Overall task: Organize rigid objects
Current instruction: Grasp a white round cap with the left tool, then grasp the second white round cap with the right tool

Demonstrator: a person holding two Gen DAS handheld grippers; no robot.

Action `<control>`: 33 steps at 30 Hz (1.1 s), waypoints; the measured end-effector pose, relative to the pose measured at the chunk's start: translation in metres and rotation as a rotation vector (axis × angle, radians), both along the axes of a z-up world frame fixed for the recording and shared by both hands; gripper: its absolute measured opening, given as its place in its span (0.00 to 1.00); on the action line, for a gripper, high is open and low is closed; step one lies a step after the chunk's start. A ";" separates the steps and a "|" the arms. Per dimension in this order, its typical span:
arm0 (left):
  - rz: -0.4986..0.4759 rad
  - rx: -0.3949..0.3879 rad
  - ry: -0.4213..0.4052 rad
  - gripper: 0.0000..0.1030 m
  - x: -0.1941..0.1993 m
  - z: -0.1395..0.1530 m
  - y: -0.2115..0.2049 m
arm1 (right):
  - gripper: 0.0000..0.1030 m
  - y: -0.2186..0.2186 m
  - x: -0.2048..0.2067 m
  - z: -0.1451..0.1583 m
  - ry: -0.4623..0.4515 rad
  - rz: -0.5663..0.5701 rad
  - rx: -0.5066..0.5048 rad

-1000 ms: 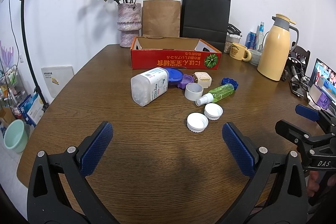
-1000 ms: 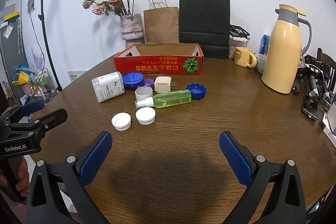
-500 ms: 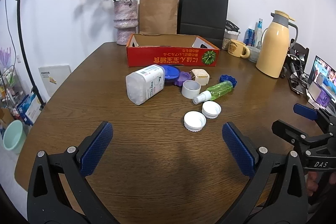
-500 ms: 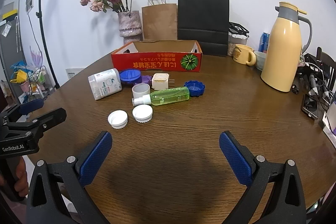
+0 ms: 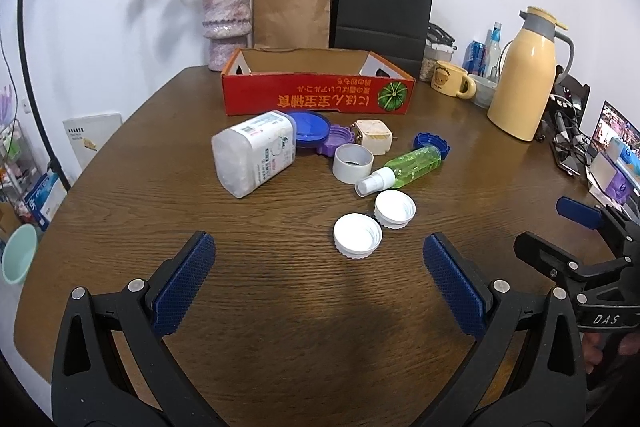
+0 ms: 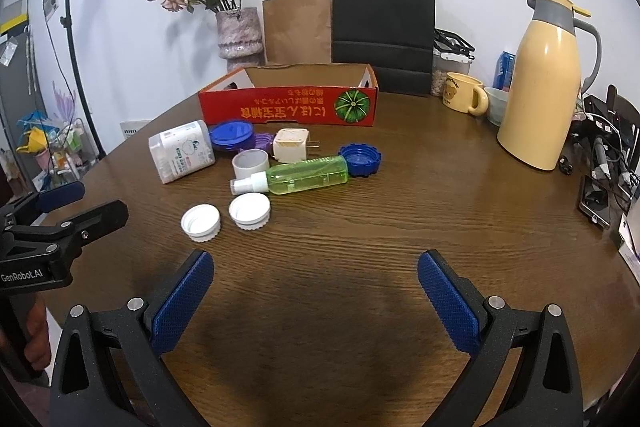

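A red cardboard box (image 5: 316, 99) (image 6: 288, 107) stands open at the back of the brown table. In front of it lie a white plastic jar (image 5: 254, 157) (image 6: 181, 151) on its side, a green spray bottle (image 5: 402, 169) (image 6: 294, 175), a white tape roll (image 5: 353, 163) (image 6: 251, 163), a cream plug adapter (image 5: 374, 141) (image 6: 292, 145), blue lids (image 5: 308, 127) (image 6: 360, 159), a purple lid (image 5: 339, 143) and two white caps (image 5: 357, 235) (image 6: 249, 211). My left gripper (image 5: 319, 269) and my right gripper (image 6: 315, 281) are both open and empty, near the table's front, short of the caps.
A yellow thermos jug (image 6: 544, 87), a yellow mug (image 6: 464, 98), a vase of dried roses (image 5: 226, 27), a brown bag (image 5: 292, 11) and a black bag (image 6: 383, 31) stand at the back. Phones and cables (image 6: 600, 187) lie at the right edge.
Both grippers have moved slightly forward toward the objects, which appear a little nearer and lower in view. Both stay open. No object has moved.
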State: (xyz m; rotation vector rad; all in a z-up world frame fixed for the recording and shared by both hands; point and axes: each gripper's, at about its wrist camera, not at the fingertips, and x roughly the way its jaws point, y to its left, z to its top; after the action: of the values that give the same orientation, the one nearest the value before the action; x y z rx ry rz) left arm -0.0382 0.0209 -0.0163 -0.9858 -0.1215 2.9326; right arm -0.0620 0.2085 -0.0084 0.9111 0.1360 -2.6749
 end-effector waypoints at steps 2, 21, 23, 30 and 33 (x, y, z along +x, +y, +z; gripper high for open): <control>-0.002 -0.004 -0.017 1.00 -0.006 -0.003 0.004 | 1.00 0.002 -0.005 -0.002 -0.006 0.002 0.003; -0.026 -0.017 -0.207 0.36 -0.066 -0.045 0.027 | 1.00 -0.005 -0.055 -0.022 -0.093 0.062 0.031; -0.022 -0.012 -0.195 0.36 -0.063 -0.042 0.022 | 1.00 -0.012 -0.059 -0.024 -0.103 0.084 0.032; 0.040 -0.009 -0.153 0.36 -0.060 -0.029 -0.005 | 1.00 -0.053 -0.082 -0.036 -0.149 0.172 0.077; 0.052 -0.013 -0.145 0.36 -0.060 -0.026 -0.011 | 0.93 -0.073 -0.088 -0.039 -0.149 0.210 0.106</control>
State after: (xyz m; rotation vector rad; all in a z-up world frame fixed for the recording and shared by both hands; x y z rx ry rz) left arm -0.0986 0.0097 -0.0419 -1.2150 -0.1347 2.9086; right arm -0.1500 0.1357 -0.0472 1.0611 0.3230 -2.4171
